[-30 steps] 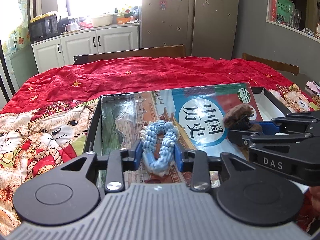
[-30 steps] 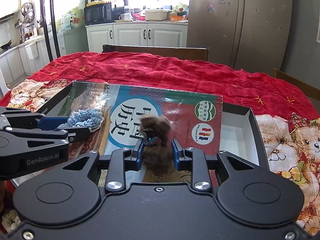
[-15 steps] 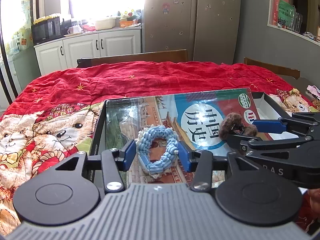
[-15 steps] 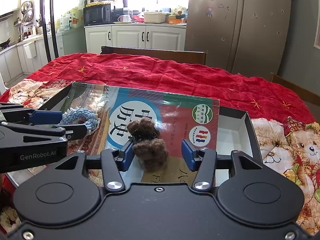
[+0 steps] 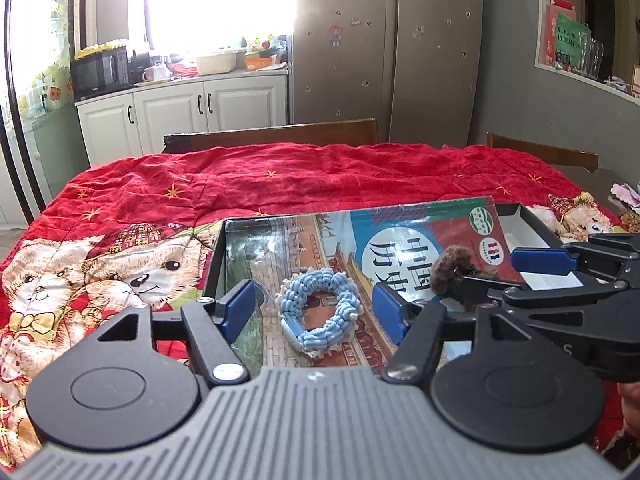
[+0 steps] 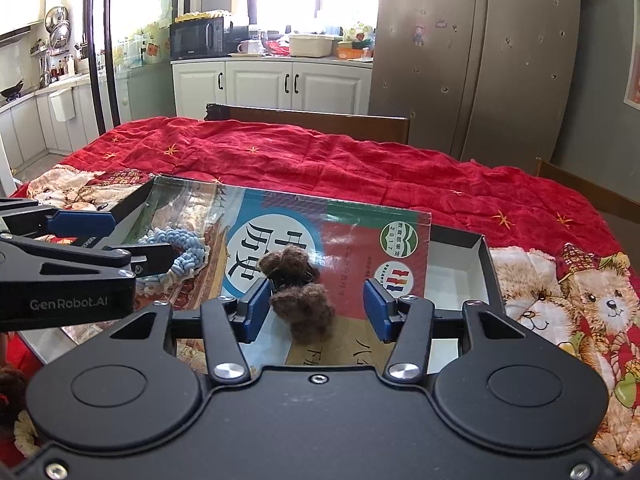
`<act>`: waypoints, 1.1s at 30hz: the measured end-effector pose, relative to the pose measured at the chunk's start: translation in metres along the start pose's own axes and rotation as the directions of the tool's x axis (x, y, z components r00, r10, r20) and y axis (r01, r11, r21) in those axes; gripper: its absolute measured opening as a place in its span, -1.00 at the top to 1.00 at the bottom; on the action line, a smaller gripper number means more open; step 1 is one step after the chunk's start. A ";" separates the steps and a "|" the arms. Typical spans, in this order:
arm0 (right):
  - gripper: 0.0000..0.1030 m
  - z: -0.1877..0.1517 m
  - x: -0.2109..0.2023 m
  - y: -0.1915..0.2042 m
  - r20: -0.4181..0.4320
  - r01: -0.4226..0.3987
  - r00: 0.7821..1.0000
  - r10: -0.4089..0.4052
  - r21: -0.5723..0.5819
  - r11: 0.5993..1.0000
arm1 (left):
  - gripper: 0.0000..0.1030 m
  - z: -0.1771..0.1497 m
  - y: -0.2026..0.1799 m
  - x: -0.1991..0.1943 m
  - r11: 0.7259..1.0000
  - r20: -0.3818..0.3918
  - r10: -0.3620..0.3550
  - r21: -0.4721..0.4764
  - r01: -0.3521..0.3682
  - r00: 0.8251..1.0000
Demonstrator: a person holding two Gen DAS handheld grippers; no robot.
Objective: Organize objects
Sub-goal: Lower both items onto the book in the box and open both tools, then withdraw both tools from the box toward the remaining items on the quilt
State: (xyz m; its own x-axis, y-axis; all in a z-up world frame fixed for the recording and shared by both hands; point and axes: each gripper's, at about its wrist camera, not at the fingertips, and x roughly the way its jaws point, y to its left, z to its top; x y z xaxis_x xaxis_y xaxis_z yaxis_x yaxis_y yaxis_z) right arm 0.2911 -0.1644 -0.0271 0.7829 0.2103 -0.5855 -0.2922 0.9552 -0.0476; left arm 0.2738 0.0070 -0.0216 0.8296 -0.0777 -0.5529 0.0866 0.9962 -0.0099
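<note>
A light blue fuzzy scrunchie (image 5: pixel 320 312) lies on a glossy book (image 5: pixel 400 248) inside a black-rimmed box (image 5: pixel 214 256). My left gripper (image 5: pixel 316 312) is open, its blue pads on either side of the scrunchie and apart from it. A brown fuzzy hair clip (image 6: pixel 300 292) lies on the same book (image 6: pixel 360 232). My right gripper (image 6: pixel 316 312) is open around it, pads not touching. The scrunchie also shows in the right wrist view (image 6: pixel 176 252), and the brown clip in the left wrist view (image 5: pixel 452 268).
The box (image 6: pixel 486 256) sits on a red quilt with teddy bear prints (image 5: pixel 280 176). Wooden chair backs (image 5: pixel 280 136) stand at the far edge. Cabinets (image 6: pixel 272 84) and a fridge (image 6: pixel 480 60) are behind. The right gripper's body (image 5: pixel 560 300) sits close beside the left.
Both grippers have opened and let go: the scrunchie and the brown clip now lie free on the book. Both grippers have pulled back and up a little.
</note>
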 end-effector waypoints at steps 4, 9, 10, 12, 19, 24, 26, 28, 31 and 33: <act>0.04 0.000 -0.012 0.000 0.011 -0.001 1.000 0.001 0.000 1.000 | -0.51 0.001 -0.002 -0.011 1.000 0.010 0.000 0.009 0.000 1.000; 0.03 -0.002 -0.031 0.001 0.025 -0.007 1.000 0.007 -0.003 1.000 | -0.53 0.000 -0.005 -0.027 1.000 0.023 -0.006 0.018 0.006 1.000; 0.03 -0.003 -0.035 0.001 0.027 -0.005 1.000 0.005 -0.004 1.000 | -0.53 0.000 -0.006 -0.031 1.000 0.027 -0.008 0.020 0.008 1.000; 0.03 -0.005 -0.044 0.002 0.029 -0.003 1.000 0.003 -0.008 1.000 | -0.55 -0.001 -0.006 -0.038 1.000 0.032 -0.013 0.022 0.012 0.999; 0.01 -0.014 -0.078 0.002 0.045 -0.001 0.999 0.001 -0.003 1.000 | -0.64 -0.008 -0.008 -0.065 0.999 0.048 -0.025 0.036 0.023 0.999; -0.07 -0.023 -0.099 0.000 0.048 -0.012 0.999 0.011 0.011 1.000 | -0.70 -0.016 -0.009 -0.084 0.999 0.053 -0.036 0.039 0.034 0.998; -0.11 -0.028 -0.107 0.002 0.049 -0.010 0.999 0.010 0.008 1.000 | -0.72 -0.019 -0.011 -0.091 0.998 0.051 -0.042 0.046 0.039 0.998; -0.20 -0.033 -0.115 0.003 0.054 -0.008 0.999 0.008 0.002 1.000 | -0.73 -0.023 -0.013 -0.098 0.997 0.052 -0.052 0.055 0.049 0.997; -0.27 -0.039 -0.127 0.005 0.057 -0.006 0.998 0.007 -0.011 1.000 | -0.79 -0.028 -0.016 -0.108 0.996 0.054 -0.065 0.057 0.062 0.996; -0.31 -0.044 -0.135 0.006 0.060 -0.009 0.998 0.010 -0.016 1.000 | -0.81 -0.031 -0.017 -0.114 0.996 0.054 -0.075 0.054 0.072 0.996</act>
State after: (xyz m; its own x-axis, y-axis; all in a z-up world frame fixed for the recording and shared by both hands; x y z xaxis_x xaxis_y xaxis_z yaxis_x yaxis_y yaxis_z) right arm 0.1600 -0.1959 0.0161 0.8114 0.2319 -0.5364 -0.3081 0.9497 -0.0555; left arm 0.1601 0.0001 0.0157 0.8495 -0.1540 -0.5046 0.1757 0.9844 -0.0048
